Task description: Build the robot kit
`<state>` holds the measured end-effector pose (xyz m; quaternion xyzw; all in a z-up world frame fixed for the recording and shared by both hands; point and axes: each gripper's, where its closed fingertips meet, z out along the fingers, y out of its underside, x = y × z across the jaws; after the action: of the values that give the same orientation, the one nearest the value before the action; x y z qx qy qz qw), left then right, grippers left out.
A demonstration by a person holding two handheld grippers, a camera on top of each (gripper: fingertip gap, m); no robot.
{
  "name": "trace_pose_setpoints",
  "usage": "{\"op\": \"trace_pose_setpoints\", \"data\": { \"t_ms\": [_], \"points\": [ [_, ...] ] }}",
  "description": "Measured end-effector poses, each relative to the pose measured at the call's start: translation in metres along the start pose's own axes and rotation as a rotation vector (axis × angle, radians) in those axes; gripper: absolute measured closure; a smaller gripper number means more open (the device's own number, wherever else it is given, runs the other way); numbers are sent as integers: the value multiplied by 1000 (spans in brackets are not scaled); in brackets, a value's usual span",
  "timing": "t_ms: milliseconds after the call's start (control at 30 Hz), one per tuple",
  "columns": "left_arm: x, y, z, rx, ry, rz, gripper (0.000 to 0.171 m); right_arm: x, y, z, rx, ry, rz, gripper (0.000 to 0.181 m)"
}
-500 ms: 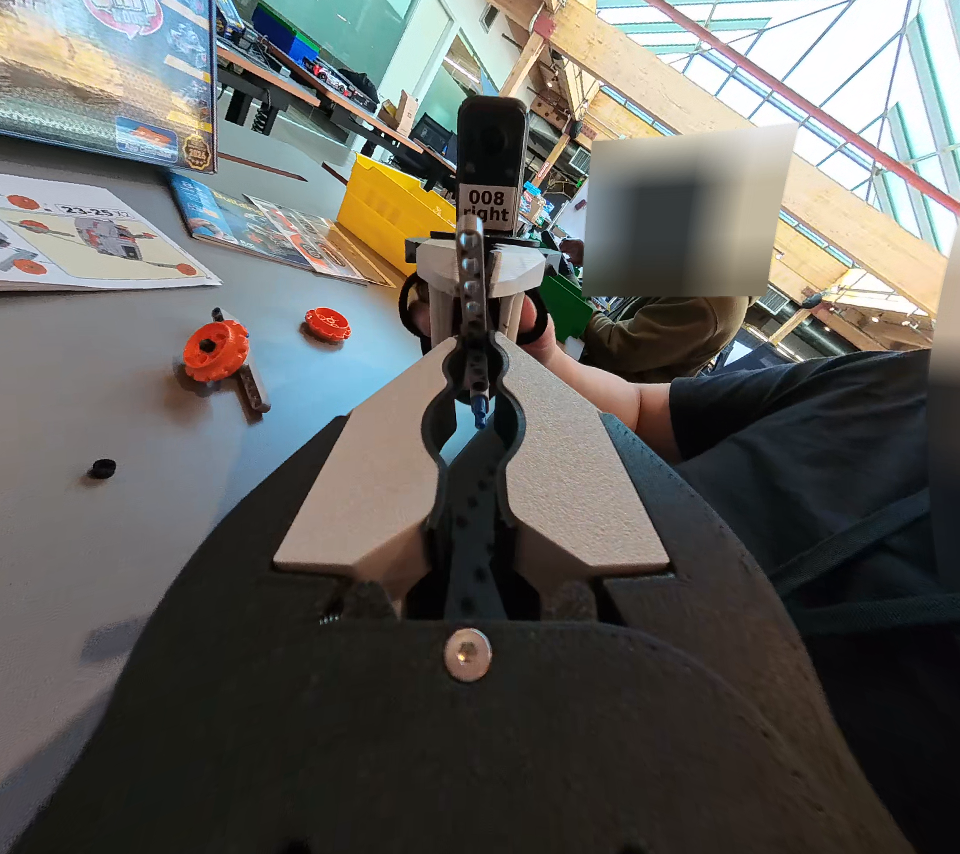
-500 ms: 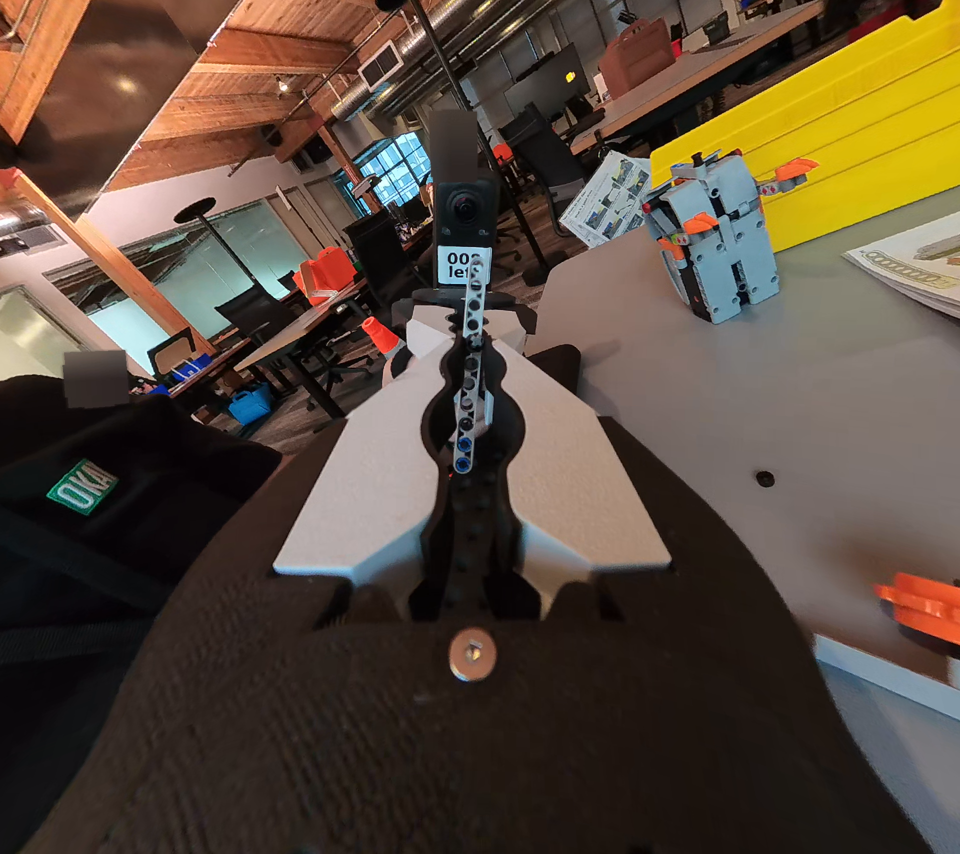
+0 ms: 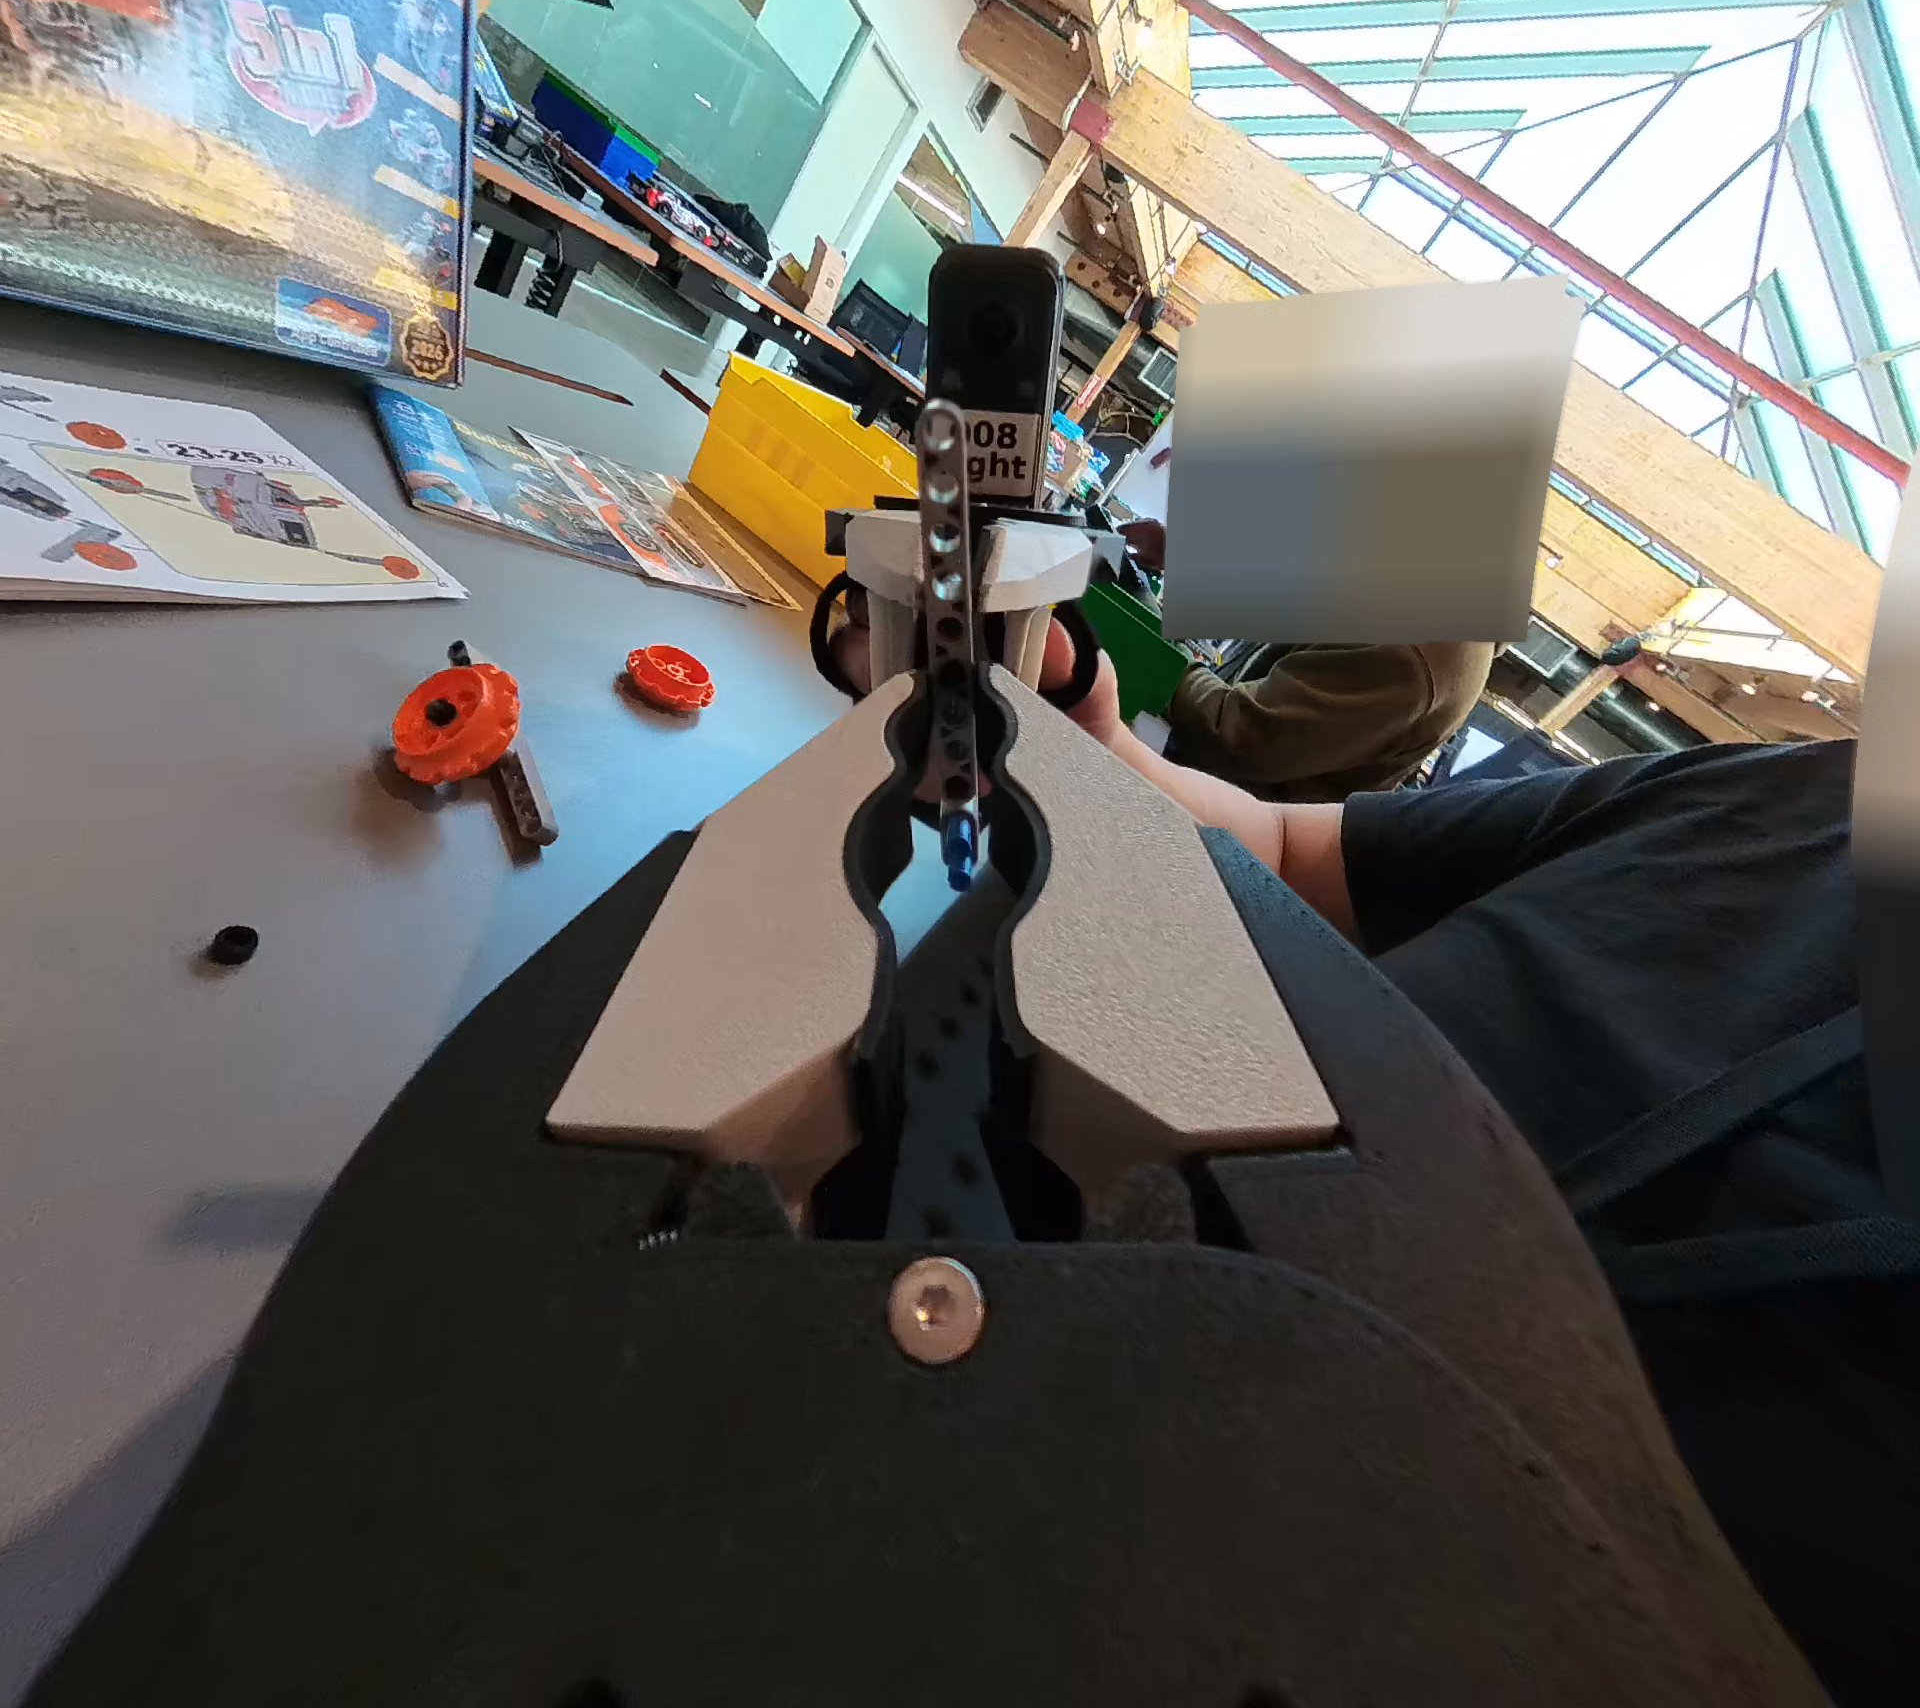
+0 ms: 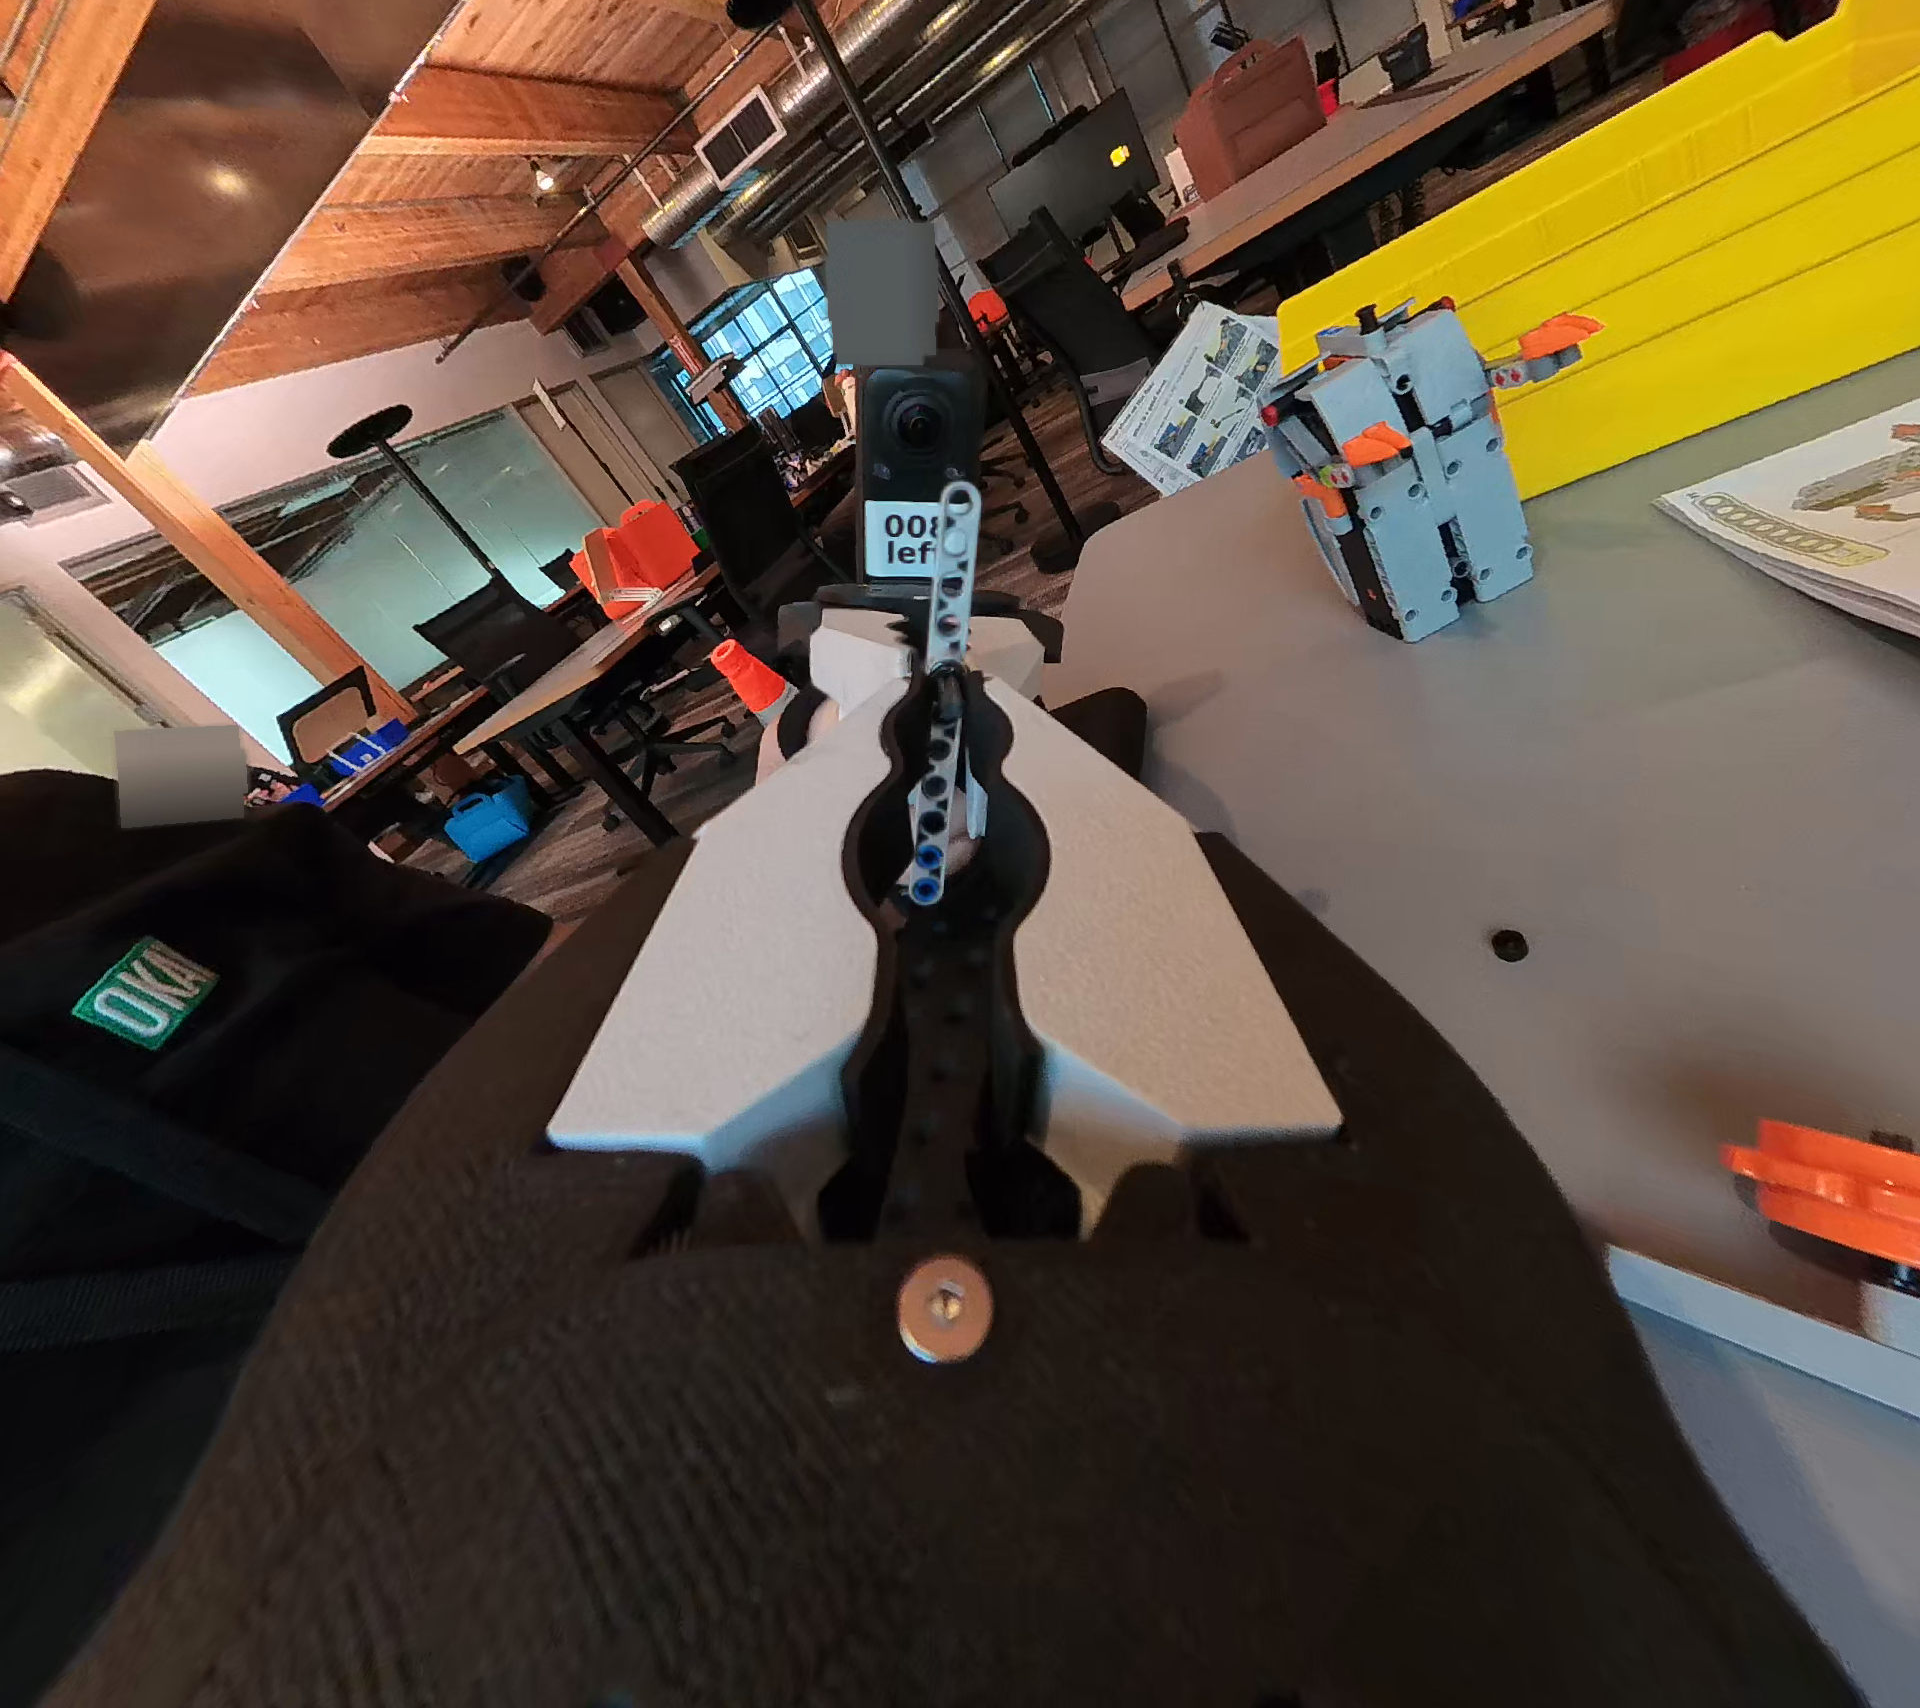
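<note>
Two grippers, left [image 3: 948, 713] and right [image 4: 948, 713], face each other, both pinched on one grey beam [image 3: 951, 619]; its long axis stands upright, wheel [image 3: 454, 721] left of it.

The two tools faced each other above the surface [image 3: 260, 1087], a holed beam [image 3: 951, 619] standing between their tips; to the left tool's [image 3: 951, 749] left lay a toothed wheel [image 3: 454, 720], an instruction sheet [image 3: 208, 505] behind it; a block model [image 4: 1403, 474] stood before a bin [image 4: 1662, 224] at the right tool's [image 4: 948, 759] right.
</note>
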<state>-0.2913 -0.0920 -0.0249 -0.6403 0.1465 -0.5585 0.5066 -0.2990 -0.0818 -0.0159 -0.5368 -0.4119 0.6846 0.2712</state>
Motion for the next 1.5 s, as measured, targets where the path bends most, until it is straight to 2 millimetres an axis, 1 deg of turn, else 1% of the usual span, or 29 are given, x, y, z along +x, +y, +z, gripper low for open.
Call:
{"op": "trace_pose_setpoints", "data": {
  "t_ms": [67,100,133,167,200,300,333,400,467,500,600,633,667,700,733,800,833,867,900,967,1033,1067,1167,1300,1433,1500],
  "points": [
    [-5,-1,0,9,-26,9,164,2,5,2,-17,6,5,177],
    [-7,-1,0,13,-40,14,158,2,9,4,-33,6,2,177],
    [-8,-1,1,18,-42,15,158,3,11,5,-39,11,-2,176],
    [-7,-1,1,26,-30,10,164,4,10,5,-30,14,0,177],
    [-6,-2,1,32,-16,-2,166,4,10,5,-31,4,7,177],
    [-7,0,0,20,-4,-32,166,5,12,3,-47,-5,-4,176],
    [-7,-1,-1,26,-1,-38,166,5,10,1,-46,-10,-14,174],
    [-5,-3,-6,41,17,-57,166,8,-5,-10,-11,5,-58,172],
    [-6,-4,-12,44,18,-72,166,16,-23,-30,32,49,-121,172],
    [-7,-4,-15,43,13,-72,166,24,-32,-42,43,94,-160,172],
    [-6,0,-22,14,16,-87,166,55,-55,-89,24,304,-319,172],
    [-5,3,-23,-4,20,-94,166,71,-57,-109,-29,419,-381,173],
    [-5,7,-23,-26,20,-97,166,93,-55,-135,-116,576,-428,173],
    [-6,11,-23,-49,14,-97,166,113,-48,-160,-230,704,-454,172],
    [-7,15,-23,-70,4,-95,166,124,-35,-178,-338,758,-445,170],
    [-10,20,-22,-91,-2,-105,166,133,-10,-202,-449,783,-339,157],
    [-11,20,-22,-89,6,-117,166,133,2,-208,-479,766,-281,151],
    [-11,19,-22,-87,12,-131,166,131,13,-210,-504,738,-235,145],
    [-12,18,-21,-88,19,-145,166,128,24,-211,-535,708,-207,142],
    [-13,18,-18,-99,23,-161,166,127,43,-210,-599,671,-209,140],
    [-17,18,-14,-115,5,-161,166,127,56,-209,-664,653,-227,132],
    [-18,17,-12,-117,1,-165,166,129,58,-209,-681,665,-242,130],
    [-21,14,-8,-108,12,-189,166,128,57,-196,-650,624,-230,130],
    [-24,17,-2,-118,11,-212,166,132,67,-197,-711,653,-236,128],
    [-23,23,5,-141,19,-225,166,135,72,-198,-726,665,-190,129],
    [-22,25,7,-148,23,-227,166,133,71,-197,-705,649,-155,130]
  ]
}}
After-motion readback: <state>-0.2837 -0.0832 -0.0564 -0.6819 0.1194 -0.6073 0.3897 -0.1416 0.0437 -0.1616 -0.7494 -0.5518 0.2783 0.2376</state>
